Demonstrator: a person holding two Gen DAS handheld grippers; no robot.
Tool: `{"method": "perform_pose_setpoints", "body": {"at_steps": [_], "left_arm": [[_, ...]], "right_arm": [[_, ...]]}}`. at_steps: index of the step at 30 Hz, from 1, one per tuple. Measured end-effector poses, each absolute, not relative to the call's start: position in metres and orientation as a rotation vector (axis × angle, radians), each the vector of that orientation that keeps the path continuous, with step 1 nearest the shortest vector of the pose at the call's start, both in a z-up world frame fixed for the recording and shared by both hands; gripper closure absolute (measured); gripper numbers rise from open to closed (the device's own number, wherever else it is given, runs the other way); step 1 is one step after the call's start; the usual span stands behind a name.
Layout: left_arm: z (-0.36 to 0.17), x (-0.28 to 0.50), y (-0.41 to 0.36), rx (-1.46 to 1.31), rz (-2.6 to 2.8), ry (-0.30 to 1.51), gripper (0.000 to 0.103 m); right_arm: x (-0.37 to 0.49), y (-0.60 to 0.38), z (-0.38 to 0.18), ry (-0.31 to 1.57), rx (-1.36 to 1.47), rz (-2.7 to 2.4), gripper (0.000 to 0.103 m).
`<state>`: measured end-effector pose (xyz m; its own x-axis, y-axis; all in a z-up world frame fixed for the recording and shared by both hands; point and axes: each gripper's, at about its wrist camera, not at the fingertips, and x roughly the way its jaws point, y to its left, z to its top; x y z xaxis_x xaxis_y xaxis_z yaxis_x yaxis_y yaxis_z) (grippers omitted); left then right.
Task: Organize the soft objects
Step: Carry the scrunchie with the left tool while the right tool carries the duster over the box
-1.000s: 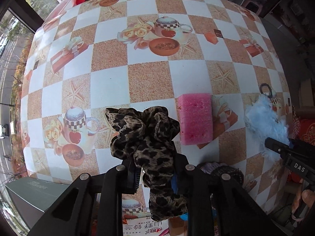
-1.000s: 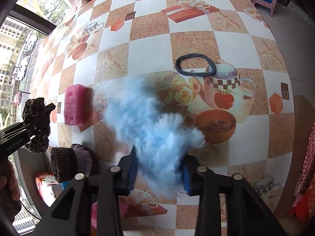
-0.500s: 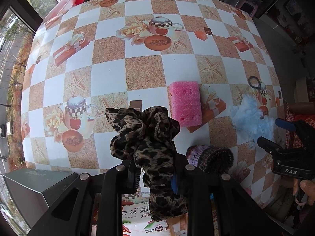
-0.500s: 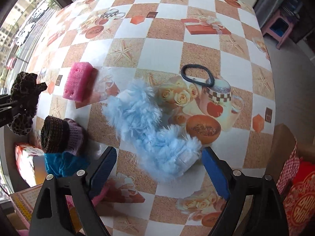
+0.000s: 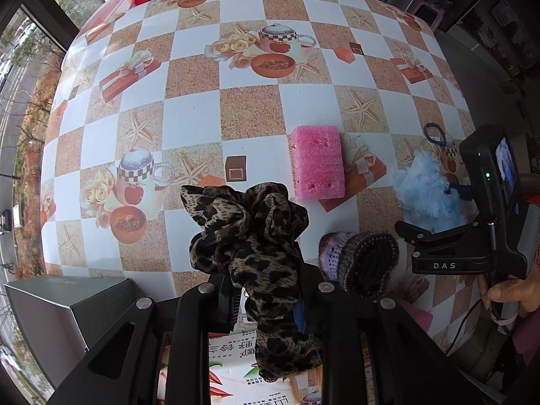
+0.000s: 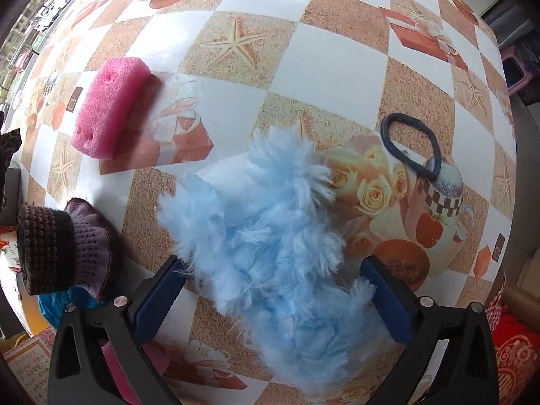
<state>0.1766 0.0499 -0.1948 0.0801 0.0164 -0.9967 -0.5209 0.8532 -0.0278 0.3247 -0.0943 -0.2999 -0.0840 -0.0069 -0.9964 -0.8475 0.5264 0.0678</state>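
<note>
Soft daylight reaches you from the windows point(image 5: 30, 77) along the left of both views, leaving the checked tablecloth point(image 5: 256, 114) evenly bright with only faint shadows. You get a pale sheen on its white squares near the upper left of the right wrist view. Fisheye distortion bulges the table and bends its edges; corners fall to black. The left wrist view is sharp at centre. In the right wrist view, the blue fluffy item point(image 6: 270, 229) looks soft-edged, and the pink sponge point(image 6: 108, 108) casts a short shadow to its right.
</note>
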Motion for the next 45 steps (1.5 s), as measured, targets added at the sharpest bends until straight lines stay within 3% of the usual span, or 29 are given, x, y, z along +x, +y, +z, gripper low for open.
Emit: {"method": "perform_pose_setpoints", "body": {"at_steps": [5, 6, 8, 10, 11, 17, 27, 45], "left_arm": [[-0.194, 0.177, 0.048, -0.420, 0.417, 1.445, 0.076], [-0.193, 0.177, 0.047, -0.417, 0.412, 1.444, 0.076], [-0.191, 0.178, 0.044, -0.410, 0.402, 1.442, 0.076], [-0.189, 0.180, 0.040, -0.399, 0.391, 1.441, 0.076], [-0.187, 0.181, 0.038, -0.394, 0.385, 1.439, 0.076], [-0.171, 0.190, 0.020, -0.360, 0.325, 1.413, 0.076], [-0.128, 0.205, -0.039, -0.266, 0.152, 1.344, 0.076], [-0.081, 0.165, -0.173, -0.041, -0.295, 1.285, 0.076]], "right_arm": [[0.322, -0.086, -0.304, 1.521, -0.800, 0.824, 0.001], [0.320, -0.085, -0.301, 1.511, -0.796, 0.828, 0.007], [0.317, -0.086, -0.291, 1.483, -0.779, 0.837, 0.027], [0.318, -0.091, -0.279, 1.466, -0.771, 0.838, 0.065], [0.320, -0.093, -0.277, 1.473, -0.759, 0.836, 0.068], [0.331, -0.111, -0.261, 1.525, -0.594, 0.778, 0.072], [0.316, -0.193, -0.183, 1.543, -0.300, 0.717, 0.071], [0.240, -0.277, -0.161, 1.571, -0.057, 0.517, 0.071]]}}
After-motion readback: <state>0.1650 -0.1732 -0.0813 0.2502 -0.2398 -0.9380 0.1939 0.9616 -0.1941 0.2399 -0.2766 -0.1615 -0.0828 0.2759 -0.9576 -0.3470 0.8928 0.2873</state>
